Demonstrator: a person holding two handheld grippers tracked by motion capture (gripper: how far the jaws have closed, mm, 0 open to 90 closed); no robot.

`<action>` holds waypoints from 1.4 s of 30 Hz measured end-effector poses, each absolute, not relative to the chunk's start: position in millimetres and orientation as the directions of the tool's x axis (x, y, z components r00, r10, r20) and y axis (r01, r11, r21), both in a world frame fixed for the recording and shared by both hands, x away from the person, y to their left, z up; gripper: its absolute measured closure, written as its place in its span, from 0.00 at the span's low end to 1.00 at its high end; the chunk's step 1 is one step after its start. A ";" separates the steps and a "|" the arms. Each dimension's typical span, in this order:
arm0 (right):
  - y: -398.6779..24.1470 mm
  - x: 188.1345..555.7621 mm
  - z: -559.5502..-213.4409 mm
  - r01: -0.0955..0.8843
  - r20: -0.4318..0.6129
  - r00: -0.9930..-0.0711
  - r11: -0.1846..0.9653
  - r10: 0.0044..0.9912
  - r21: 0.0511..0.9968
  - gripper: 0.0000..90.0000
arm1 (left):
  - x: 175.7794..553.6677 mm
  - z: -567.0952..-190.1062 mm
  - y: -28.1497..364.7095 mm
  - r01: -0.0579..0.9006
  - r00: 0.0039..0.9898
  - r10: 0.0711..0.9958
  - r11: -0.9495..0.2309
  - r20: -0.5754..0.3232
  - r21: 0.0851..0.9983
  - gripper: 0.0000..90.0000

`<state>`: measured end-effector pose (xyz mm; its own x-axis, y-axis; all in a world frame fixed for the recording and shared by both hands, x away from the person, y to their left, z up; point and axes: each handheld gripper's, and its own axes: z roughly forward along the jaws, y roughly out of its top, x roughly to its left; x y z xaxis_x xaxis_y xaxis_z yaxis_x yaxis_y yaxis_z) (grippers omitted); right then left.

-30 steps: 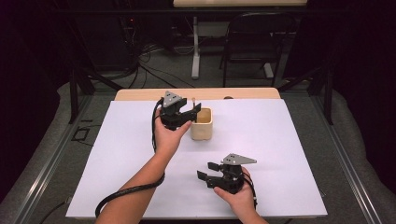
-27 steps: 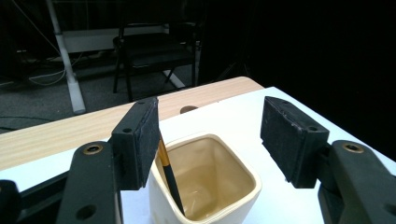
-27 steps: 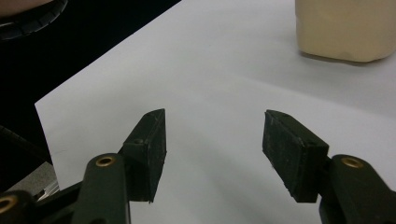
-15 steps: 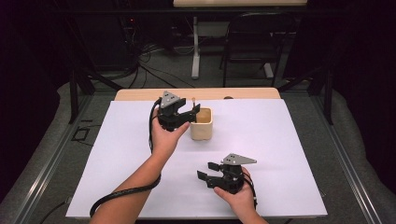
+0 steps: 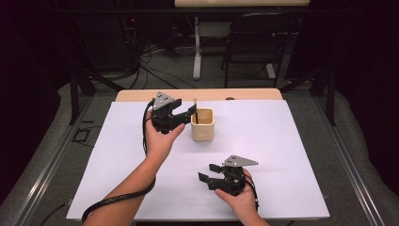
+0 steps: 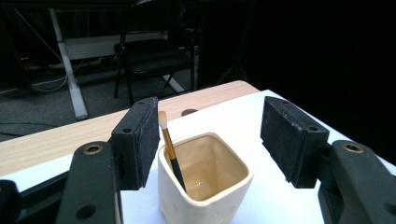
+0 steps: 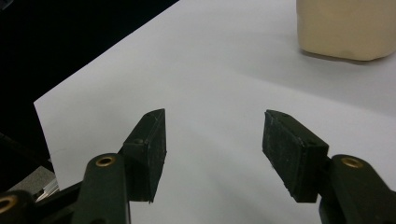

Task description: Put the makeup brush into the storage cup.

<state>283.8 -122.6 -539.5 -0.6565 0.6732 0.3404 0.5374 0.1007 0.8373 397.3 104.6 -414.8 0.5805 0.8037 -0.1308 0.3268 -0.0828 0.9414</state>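
Cream square ceramic cup (image 6: 204,179) with a thin brush (image 6: 171,151): left claw (image 6: 212,140) gapes around it, right claw (image 7: 215,154) empty, spread; I'd grip the brush stem gently.

cream cup (image 6: 205,186), brush (image 6: 169,144) inside, fingers (image 6: 140,140) apart

Lab or studio recording bay, dark-curtained.
White-covered surface (image 5: 282,141) with wooden edge; black drapes all round; folding chair (image 5: 256,42), desk leg (image 5: 196,47), loose cables (image 5: 155,66) on grey floor; metal frame struts (image 5: 77,92) beside it.
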 end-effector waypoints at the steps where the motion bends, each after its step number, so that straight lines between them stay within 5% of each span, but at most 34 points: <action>1: -122.6 283.8 -539.6 0.538 0.340 -0.656 0.101 0.674 0.837 0.44 | 396.2 -413.9 106.7 0.329 0.581 0.804 -0.090 -0.126 0.940 0.42; 42: -120.4 284.2 -541.0 0.533 0.336 -0.655 0.099 0.677 0.840 0.44 | 346.8 -429.3 178.5 0.342 0.554 0.816 -0.044 -0.163 0.939 0.43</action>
